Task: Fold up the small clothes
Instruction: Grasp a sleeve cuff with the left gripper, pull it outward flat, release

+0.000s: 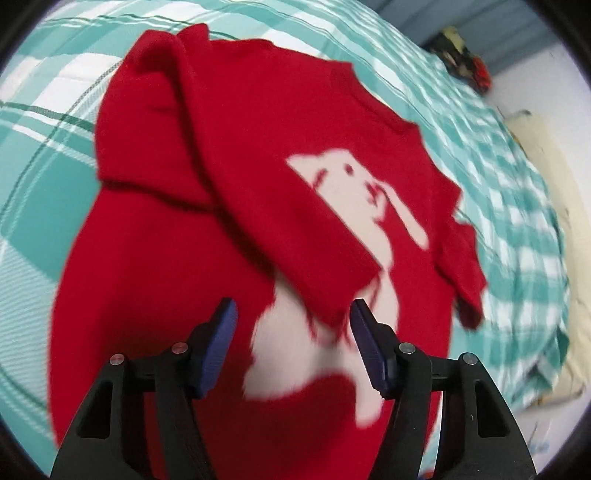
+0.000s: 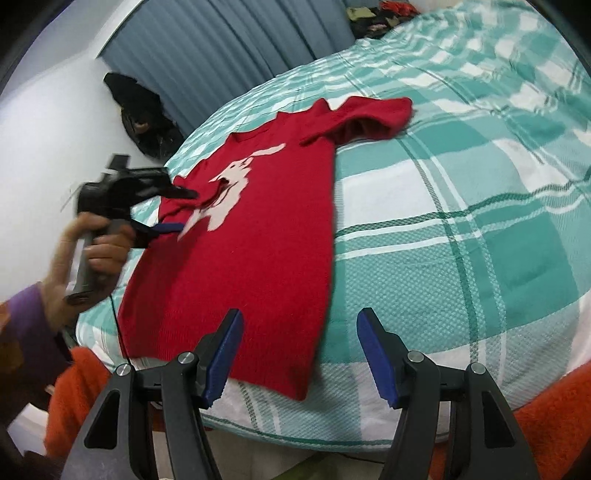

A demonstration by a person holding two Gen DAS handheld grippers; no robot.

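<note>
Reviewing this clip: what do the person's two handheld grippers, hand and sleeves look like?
Both the left gripper and the right gripper have black plastic frames with silver pivot bolts and dark blue ribbed pads. The right view shows the left hand bare on a grey handle, a purple cuff, an orange fleece sleeve and a thin black cable.

This is a bedroom in a home. A bed with a teal-and-white checked cover (image 2: 461,229) fills most of both views, blue-grey pleated curtains (image 2: 229,44) hang at upper left, and a heap of mixed clothes (image 2: 380,14) sits at top centre.
</note>
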